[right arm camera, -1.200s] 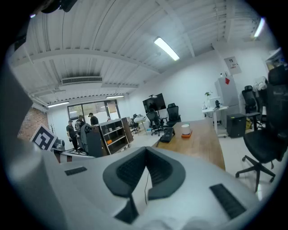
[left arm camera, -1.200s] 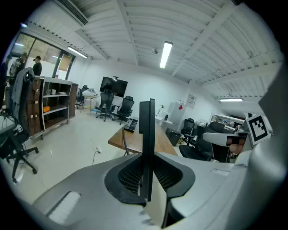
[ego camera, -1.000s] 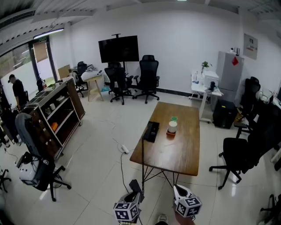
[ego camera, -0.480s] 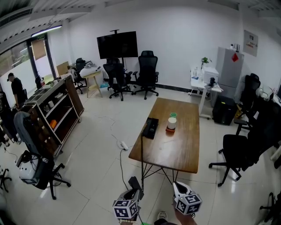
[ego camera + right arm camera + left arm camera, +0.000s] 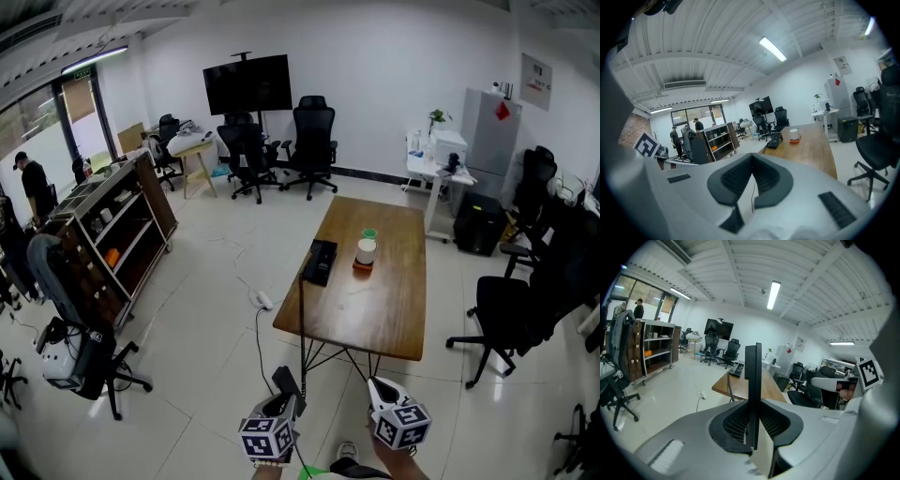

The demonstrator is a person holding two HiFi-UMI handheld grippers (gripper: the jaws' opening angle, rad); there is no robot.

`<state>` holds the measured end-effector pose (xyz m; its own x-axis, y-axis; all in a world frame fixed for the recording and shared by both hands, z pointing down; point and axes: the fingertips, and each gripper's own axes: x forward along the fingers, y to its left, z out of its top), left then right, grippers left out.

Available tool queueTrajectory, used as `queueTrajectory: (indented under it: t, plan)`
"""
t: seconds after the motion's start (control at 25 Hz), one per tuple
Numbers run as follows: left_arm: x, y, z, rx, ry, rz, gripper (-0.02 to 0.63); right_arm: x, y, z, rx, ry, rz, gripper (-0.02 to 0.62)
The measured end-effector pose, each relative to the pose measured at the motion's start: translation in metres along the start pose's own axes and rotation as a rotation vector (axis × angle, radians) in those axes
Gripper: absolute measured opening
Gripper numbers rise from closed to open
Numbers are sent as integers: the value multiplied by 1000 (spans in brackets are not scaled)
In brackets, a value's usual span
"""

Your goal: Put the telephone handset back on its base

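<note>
The black telephone base [image 5: 322, 261] lies on the left side of a wooden table [image 5: 375, 314] well ahead of me, also seen as the base [image 5: 737, 369] and base [image 5: 774, 139] in the gripper views. Its dark cord [image 5: 302, 323] hangs off the table edge and runs down to the black handset [image 5: 286, 382]. My left gripper [image 5: 284, 403] is shut on that handset [image 5: 752, 366], which stands upright between the pads. My right gripper [image 5: 377, 386] hovers beside it, jaws shut [image 5: 752, 157] with nothing in them.
A white cup on an orange coaster [image 5: 365, 251] stands right of the base. A black office chair [image 5: 506, 323] is at the table's right, a power strip [image 5: 262, 300] lies on the tiled floor at its left. A shelf unit [image 5: 112, 239] and more chairs stand left and behind.
Both grippers keep their places and the handset stays clamped. Only the head view has tipped a little, so the room sits slightly higher in the picture.
</note>
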<state>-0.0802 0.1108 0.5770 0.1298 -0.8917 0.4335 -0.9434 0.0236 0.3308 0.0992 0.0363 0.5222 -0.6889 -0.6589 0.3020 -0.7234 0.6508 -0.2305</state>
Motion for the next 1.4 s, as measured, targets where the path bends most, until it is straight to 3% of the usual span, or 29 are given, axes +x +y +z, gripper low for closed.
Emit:
queueTrajectory:
  t: [1.4]
  plan:
    - [31,3,16,-33,13,76,71,25,-48,0,52,44,35,2]
